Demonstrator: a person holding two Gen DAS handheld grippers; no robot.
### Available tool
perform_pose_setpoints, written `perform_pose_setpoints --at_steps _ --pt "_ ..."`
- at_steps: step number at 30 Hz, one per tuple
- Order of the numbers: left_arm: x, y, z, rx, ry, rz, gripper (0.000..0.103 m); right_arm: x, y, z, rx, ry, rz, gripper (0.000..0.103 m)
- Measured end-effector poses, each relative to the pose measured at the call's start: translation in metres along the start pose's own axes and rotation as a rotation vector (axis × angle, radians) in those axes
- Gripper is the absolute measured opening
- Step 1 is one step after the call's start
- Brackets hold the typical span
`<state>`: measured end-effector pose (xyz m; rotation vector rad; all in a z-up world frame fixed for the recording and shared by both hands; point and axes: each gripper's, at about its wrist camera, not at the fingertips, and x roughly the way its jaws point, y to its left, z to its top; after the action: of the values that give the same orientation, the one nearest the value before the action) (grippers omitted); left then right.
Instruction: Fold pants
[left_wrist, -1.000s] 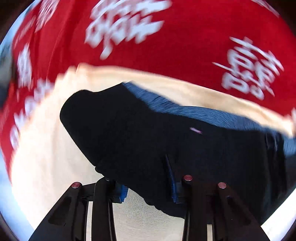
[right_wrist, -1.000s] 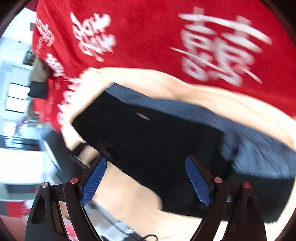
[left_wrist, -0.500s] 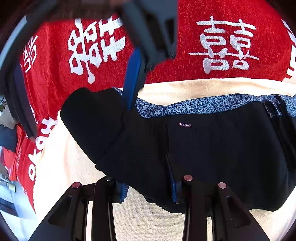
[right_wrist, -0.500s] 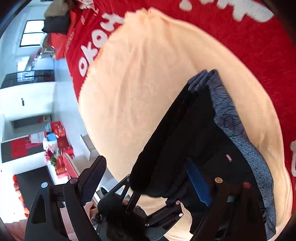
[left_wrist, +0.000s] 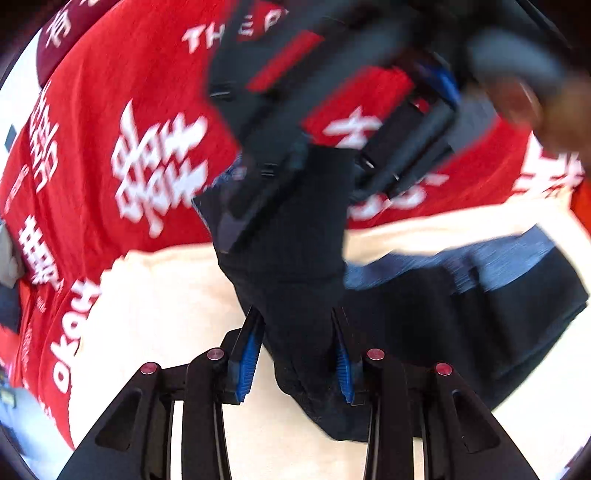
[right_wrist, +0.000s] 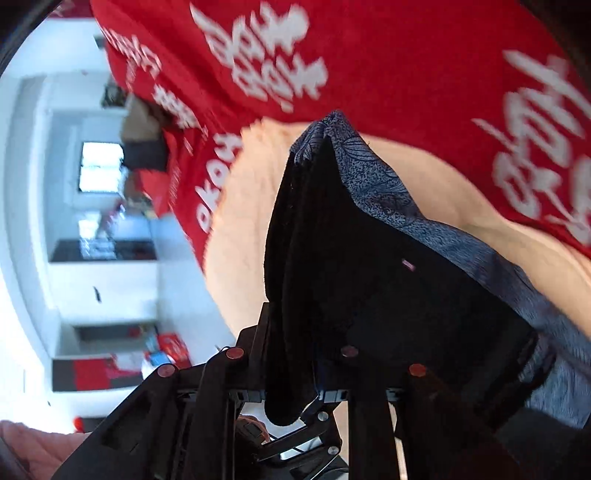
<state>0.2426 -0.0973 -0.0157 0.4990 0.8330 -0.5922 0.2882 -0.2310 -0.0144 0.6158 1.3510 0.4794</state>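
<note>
Red cloth (left_wrist: 96, 155): covers the far and left side of the surface, printed with white characters.
Cream mat (left_wrist: 155, 302): lies on the red cloth, under the garment.
Left gripper (left_wrist: 295, 354): narrow, its blue-padded fingers (left_wrist: 248, 354) pinching the near edge of a raised bunch of fabric.
Black pants (left_wrist: 461, 325): one end lifted off the mat between the two tools; the rest trails right along the mat, so the long axis runs left to right. A grey-blue patterned waistband (right_wrist: 384, 192) lines the far edge.
Right gripper (right_wrist: 291, 391): narrow, clamped on a thick hanging fold of the same end; in the left view it sits blurred just beyond the left gripper, above the far edge.
Key relation: both tools hold the left end, near and far edges, while the flat remainder lies to their right.
Next move, judged: carrying the lifted end rightward over the flat part would make the fold; both are equally placed.
</note>
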Motion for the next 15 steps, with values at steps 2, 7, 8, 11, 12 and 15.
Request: perform_pose_setpoints --at_steps 2,7,8,11,12,15 --pt "-0.017 -0.024 0.014 0.031 -0.032 -0.039 0.036 -0.030 -0.009 -0.018 0.024 -0.072 0.037 0.020" --pt "-0.041 -0.088 0.043 0.125 -0.070 -0.126 0.036 -0.116 -0.049 -0.083 0.086 -0.254 0.078 0.020" --pt "-0.045 -0.104 0.046 0.146 -0.073 -0.144 0.036 -0.136 -0.061 -0.096 0.101 -0.282 0.084 0.020" --pt "-0.048 -0.158 0.050 0.220 -0.072 -0.198 0.036 -0.175 -0.103 -0.140 0.162 -0.361 0.100 0.020" --pt "-0.049 -0.173 0.052 0.240 -0.068 -0.210 0.036 -0.185 -0.122 -0.157 0.197 -0.388 0.109 0.020" --pt "-0.042 -0.228 0.045 0.315 -0.040 -0.245 0.037 -0.199 -0.168 -0.195 0.266 -0.437 0.114 0.020"
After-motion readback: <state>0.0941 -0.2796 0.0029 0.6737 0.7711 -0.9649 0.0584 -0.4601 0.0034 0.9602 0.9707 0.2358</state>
